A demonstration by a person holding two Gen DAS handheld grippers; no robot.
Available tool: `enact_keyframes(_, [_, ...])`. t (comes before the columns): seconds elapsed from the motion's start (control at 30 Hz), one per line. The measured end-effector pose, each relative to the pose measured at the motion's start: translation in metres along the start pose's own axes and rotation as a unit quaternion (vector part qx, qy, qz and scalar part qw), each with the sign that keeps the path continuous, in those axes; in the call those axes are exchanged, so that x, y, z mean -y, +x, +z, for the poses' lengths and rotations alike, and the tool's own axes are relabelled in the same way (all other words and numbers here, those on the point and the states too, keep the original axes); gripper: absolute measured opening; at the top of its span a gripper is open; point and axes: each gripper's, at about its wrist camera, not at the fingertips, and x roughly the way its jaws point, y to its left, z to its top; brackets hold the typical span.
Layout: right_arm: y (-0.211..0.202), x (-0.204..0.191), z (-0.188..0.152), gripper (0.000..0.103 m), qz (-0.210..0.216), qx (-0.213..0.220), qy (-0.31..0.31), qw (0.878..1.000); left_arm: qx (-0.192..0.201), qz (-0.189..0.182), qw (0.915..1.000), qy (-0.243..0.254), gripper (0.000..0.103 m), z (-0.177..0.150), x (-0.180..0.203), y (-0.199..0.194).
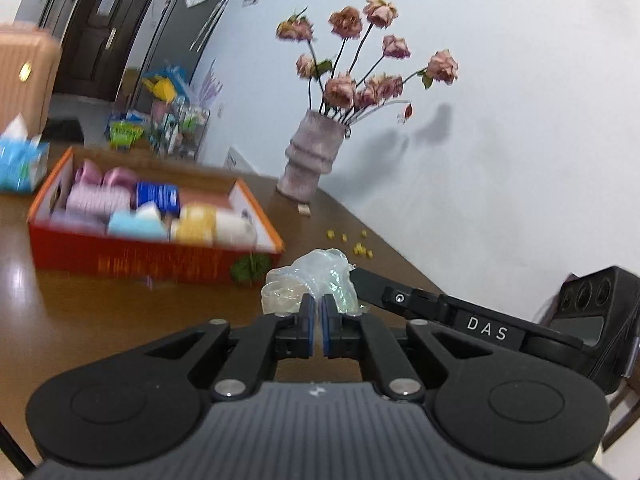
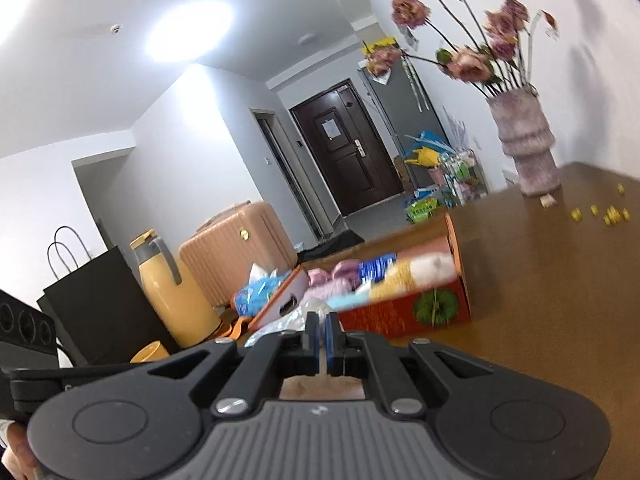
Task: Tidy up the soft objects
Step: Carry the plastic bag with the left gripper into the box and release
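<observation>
The crumpled clear plastic bag [image 1: 310,282] sits pinched between my two claws, lifted over the brown table [image 1: 100,312] just in front of the red cardboard box [image 1: 152,256]. My left gripper [image 1: 318,320] has its blue-padded fingers [image 1: 307,322] drawn nearly together, clamped on the near edge of the bag, which bulges out past the tips. It points level across the table toward the wall, the box off to its left. My right gripper [image 2: 321,330] is likewise closed to a thin slit on the same plastic, which shows pale and wrinkled to the left of its tips [image 2: 288,322]. This one is tilted upward and rolled, so the tabletop slopes in its view. In the left view its black body [image 1: 480,326] reaches in from the right, its fingertip meeting the bag from that side.

The box holds rolled soft things in pink, blue, yellow and white [image 1: 160,208]; motion blur keeps me from saying more about them. Beyond the box stands a ribbed vase [image 1: 310,156] of dried pink roses [image 1: 360,56], with small yellow bits [image 1: 360,248] scattered on the table near it. A blue tissue pack [image 1: 20,160] lies left of the box. A yellow jug [image 2: 172,288] and a peach suitcase [image 2: 240,252] are farther off.
</observation>
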Motion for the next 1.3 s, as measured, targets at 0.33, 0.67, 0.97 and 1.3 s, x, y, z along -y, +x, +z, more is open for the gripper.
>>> enact_keyframes(0.33, [0.116,0.040,0.101,0.003,-0.029,-0.069,0.020,0.997,-0.051,0.046,0.9977,0.005,0.005,0.110,-0.034,0.113])
enact_keyframes(0.67, [0.215,0.092,0.085,0.003,-0.094,-0.171,0.040,0.980,-0.146,0.086,0.9851,-0.032,0.005,0.091,-0.096,0.216])
enact_keyframes(0.97, [0.248,0.107,0.060,0.006,-0.137,-0.204,0.025,0.969,-0.180,0.104,0.9766,-0.057,0.007,0.066,-0.121,0.251])
enact_keyframes(1.3, [0.210,0.067,0.101,0.019,-0.145,-0.156,-0.035,0.976,-0.099,0.141,0.9849,-0.019,0.049,0.100,-0.107,0.179])
